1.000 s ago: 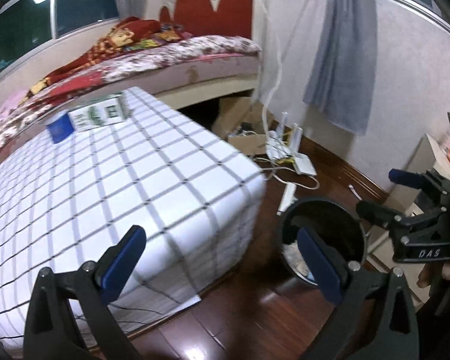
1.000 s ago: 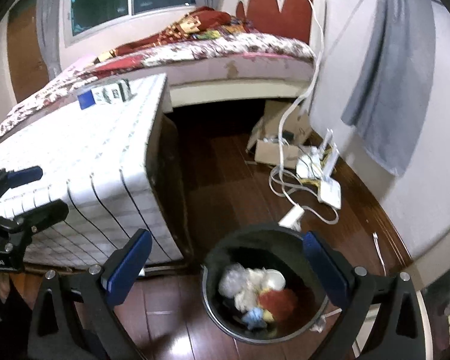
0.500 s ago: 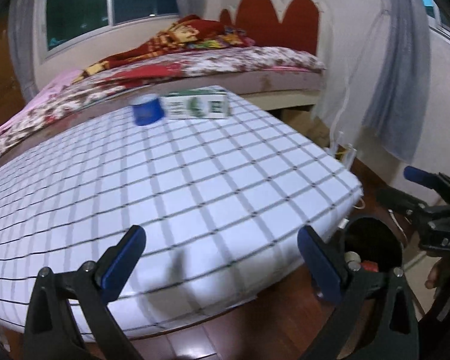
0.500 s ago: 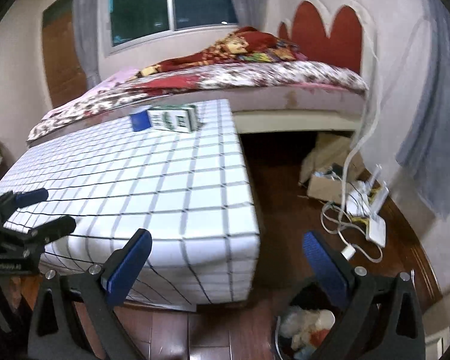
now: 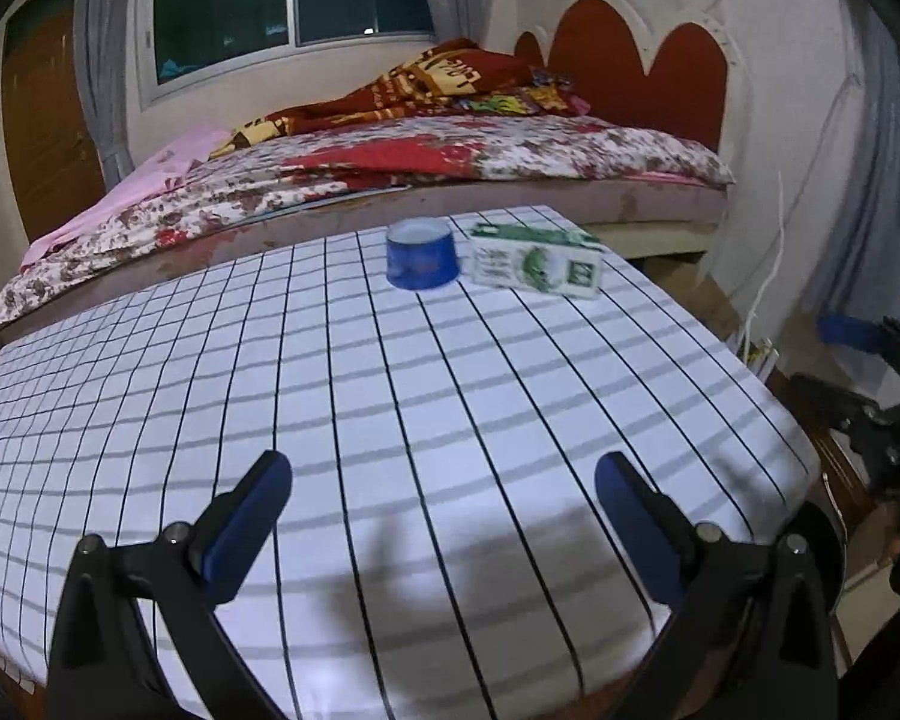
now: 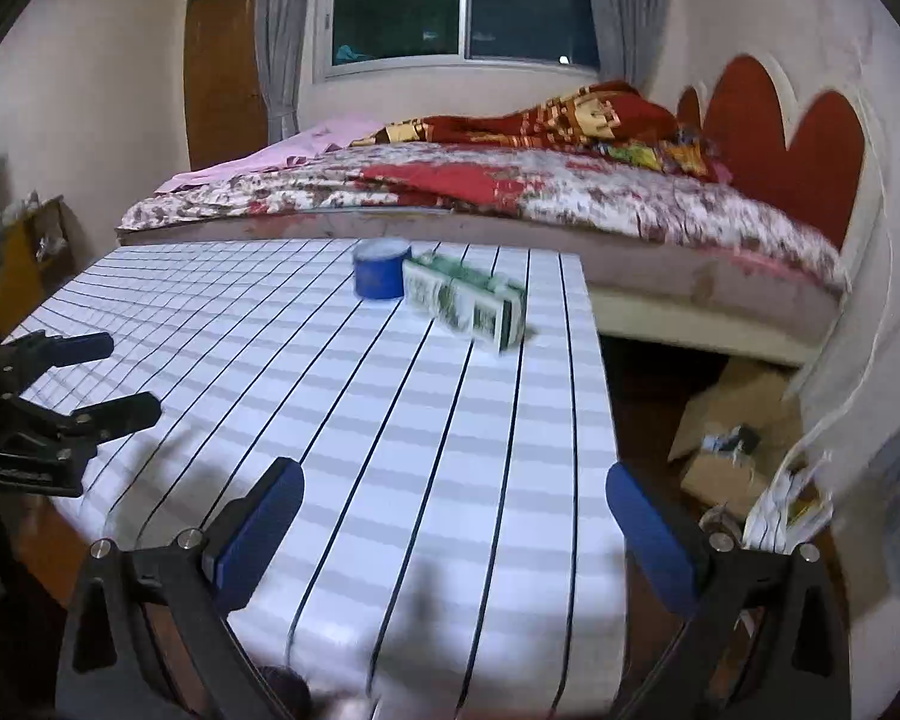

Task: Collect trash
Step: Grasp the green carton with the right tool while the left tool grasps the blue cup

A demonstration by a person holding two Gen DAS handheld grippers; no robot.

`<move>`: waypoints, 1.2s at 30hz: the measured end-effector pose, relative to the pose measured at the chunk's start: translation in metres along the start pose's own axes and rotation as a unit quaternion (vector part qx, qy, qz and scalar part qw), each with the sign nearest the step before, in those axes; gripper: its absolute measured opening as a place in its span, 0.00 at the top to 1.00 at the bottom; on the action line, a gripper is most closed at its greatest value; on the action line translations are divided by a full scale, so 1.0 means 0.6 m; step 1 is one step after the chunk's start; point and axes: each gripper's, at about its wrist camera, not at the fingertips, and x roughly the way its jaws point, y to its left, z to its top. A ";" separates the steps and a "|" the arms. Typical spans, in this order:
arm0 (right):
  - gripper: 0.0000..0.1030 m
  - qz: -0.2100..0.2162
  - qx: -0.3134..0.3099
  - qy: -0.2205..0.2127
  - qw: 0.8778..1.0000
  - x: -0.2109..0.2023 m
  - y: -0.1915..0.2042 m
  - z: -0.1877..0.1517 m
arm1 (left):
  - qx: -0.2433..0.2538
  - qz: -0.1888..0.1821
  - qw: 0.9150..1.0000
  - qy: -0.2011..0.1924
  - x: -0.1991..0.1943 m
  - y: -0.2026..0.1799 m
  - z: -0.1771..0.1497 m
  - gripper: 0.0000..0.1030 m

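A blue cup and a green-and-white carton lying on its side sit together at the far end of a table with a white grid cloth. They also show in the right wrist view, the cup left of the carton. My left gripper is open and empty over the near table edge. My right gripper is open and empty over the near right part of the table. The black trash bin's rim shows behind my left gripper's right finger.
A bed with floral bedding runs behind the table. Cardboard boxes, papers and cables lie on the wooden floor right of the table. My right gripper appears at the right of the left view, my left one at the left of the right view.
Both grippers swung up and left from the trash bin on the floor to face the tabletop. The bin has dropped out of the right view. Cup and carton now lie ahead.
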 end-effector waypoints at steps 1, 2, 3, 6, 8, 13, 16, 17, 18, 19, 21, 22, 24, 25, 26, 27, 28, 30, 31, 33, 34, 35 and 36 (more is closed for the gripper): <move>0.01 0.005 0.000 0.003 1.000 0.022 -0.005 0.014 | -0.003 0.000 1.000 0.002 0.012 0.006 0.009 0.01; 0.01 0.008 0.001 0.010 1.000 0.048 -0.011 0.029 | -0.006 0.001 1.000 0.004 0.030 0.012 0.021 0.01; 0.01 0.010 0.002 0.016 1.000 0.070 -0.016 0.041 | -0.007 0.005 1.000 0.005 0.047 0.018 0.031 0.01; 0.01 0.011 -0.002 0.038 0.999 0.153 -0.026 0.079 | -0.012 0.022 1.000 0.009 0.098 0.032 0.055 0.01; 0.01 0.008 -0.012 0.055 0.998 0.208 -0.033 0.098 | -0.017 0.016 1.000 0.018 0.132 0.040 0.068 0.01; 0.01 0.006 -0.029 0.085 0.996 0.319 -0.054 0.133 | -0.021 0.008 0.999 0.028 0.192 0.050 0.094 0.02; 0.06 0.023 -0.043 0.093 0.994 0.361 -0.060 0.143 | -0.027 0.000 0.999 0.035 0.224 0.054 0.107 0.02; 0.17 0.029 -0.047 0.092 0.994 0.368 -0.060 0.145 | -0.029 -0.002 0.999 0.037 0.230 0.055 0.110 0.02; 0.29 0.038 -0.048 0.091 0.994 0.373 -0.060 0.146 | -0.031 -0.005 0.999 0.038 0.237 0.056 0.114 0.02; 0.32 0.048 -0.048 0.093 0.993 0.380 -0.060 0.149 | -0.031 -0.006 0.999 0.038 0.241 0.056 0.117 0.02; 0.39 0.064 -0.047 0.092 0.993 0.382 -0.060 0.151 | -0.028 -0.007 0.999 0.037 0.247 0.051 0.122 0.02; 0.40 0.067 -0.045 0.091 0.993 0.381 -0.061 0.152 | -0.026 -0.008 0.999 0.037 0.250 0.048 0.125 0.02; 0.47 0.064 -0.033 0.096 0.993 0.381 -0.065 0.152 | -0.029 -0.014 0.999 0.037 0.256 0.046 0.130 0.02; 0.48 0.048 -0.024 0.101 0.993 0.380 -0.067 0.152 | -0.031 -0.017 0.999 0.037 0.259 0.045 0.133 0.02; 0.51 0.025 -0.006 0.106 0.994 0.377 -0.072 0.153 | -0.032 -0.016 0.999 0.036 0.262 0.042 0.134 0.02; 0.54 0.014 0.008 0.101 0.995 0.372 -0.077 0.155 | -0.032 -0.017 0.999 0.035 0.266 0.039 0.136 0.04; 0.55 -0.003 0.026 0.093 0.995 0.366 -0.084 0.156 | -0.033 -0.018 0.999 0.035 0.270 0.037 0.139 0.06; 0.57 -0.016 0.048 0.103 0.993 0.371 -0.093 0.155 | -0.031 -0.017 0.999 0.032 0.280 0.028 0.144 0.08; 0.58 -0.024 0.048 0.107 0.993 0.376 -0.094 0.155 | -0.027 -0.013 0.999 0.031 0.287 0.025 0.149 0.08; 0.59 -0.025 0.056 0.106 0.992 0.379 -0.100 0.155 | -0.024 -0.005 0.999 0.031 0.304 0.018 0.163 0.08; 0.60 -0.024 0.067 0.103 0.992 0.380 -0.106 0.156 | -0.027 -0.002 0.999 0.028 0.310 0.018 0.169 0.08; 0.60 -0.022 0.075 0.101 0.992 0.383 -0.111 0.157 | -0.030 -0.001 0.999 0.027 0.319 0.018 0.177 0.08; 0.61 -0.018 0.084 0.098 0.991 0.386 -0.117 0.159 | -0.034 0.002 0.999 0.028 0.329 0.020 0.184 0.08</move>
